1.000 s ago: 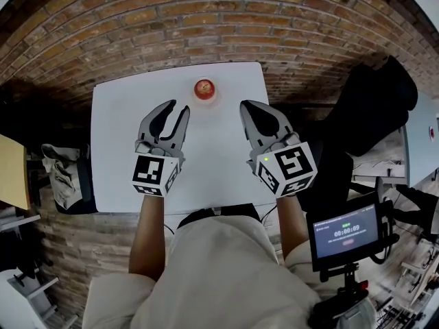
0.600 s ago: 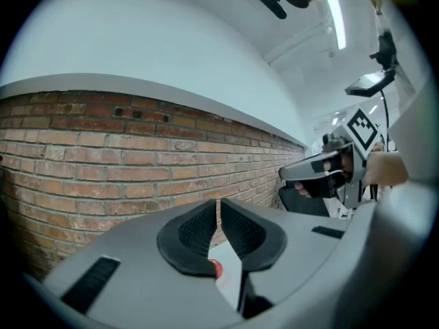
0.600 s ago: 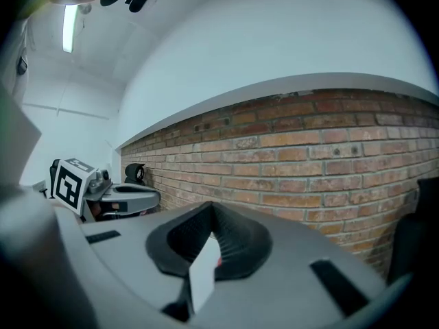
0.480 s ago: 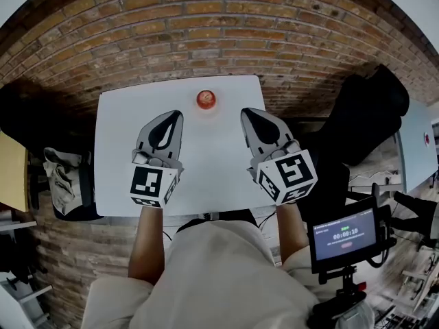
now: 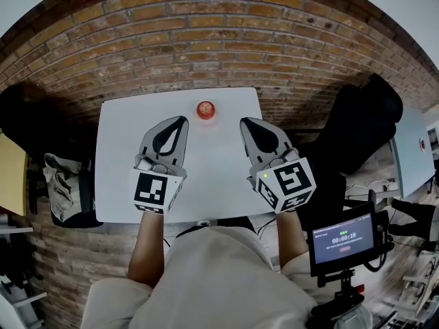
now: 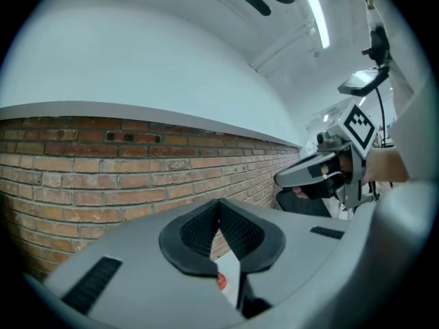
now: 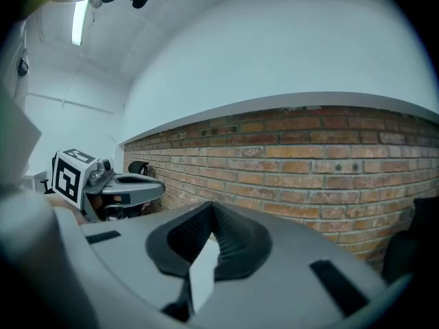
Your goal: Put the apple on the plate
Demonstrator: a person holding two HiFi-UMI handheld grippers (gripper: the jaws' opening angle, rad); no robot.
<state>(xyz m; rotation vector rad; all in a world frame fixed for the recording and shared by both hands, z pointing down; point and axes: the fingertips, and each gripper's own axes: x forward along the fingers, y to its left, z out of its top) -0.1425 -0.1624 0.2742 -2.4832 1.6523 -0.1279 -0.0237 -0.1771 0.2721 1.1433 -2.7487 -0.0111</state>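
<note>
A red apple (image 5: pixel 205 109) sits at the far middle edge of the white table (image 5: pixel 120 156), on what looks like a small pale plate. My left gripper (image 5: pixel 182 120) hovers over the table, left of and nearer than the apple. Its jaws are shut and empty. My right gripper (image 5: pixel 243 123) hangs to the apple's right, its jaws also shut on nothing. In the left gripper view the tips (image 6: pixel 219 203) meet, and a bit of the apple (image 6: pixel 221 282) shows through the gap below them. The right gripper view shows closed tips (image 7: pixel 211 204) before the brick wall.
A brick wall (image 5: pixel 206 40) runs behind the table. A black bag or seat (image 5: pixel 360 125) stands to the right and a grey bag (image 5: pixel 65 184) on the floor to the left. A small screen (image 5: pixel 343 238) on a stand is at the lower right.
My left gripper's jaws have gone from open to shut with nothing in them. Both grippers have risen over the table. The apple has not moved.
</note>
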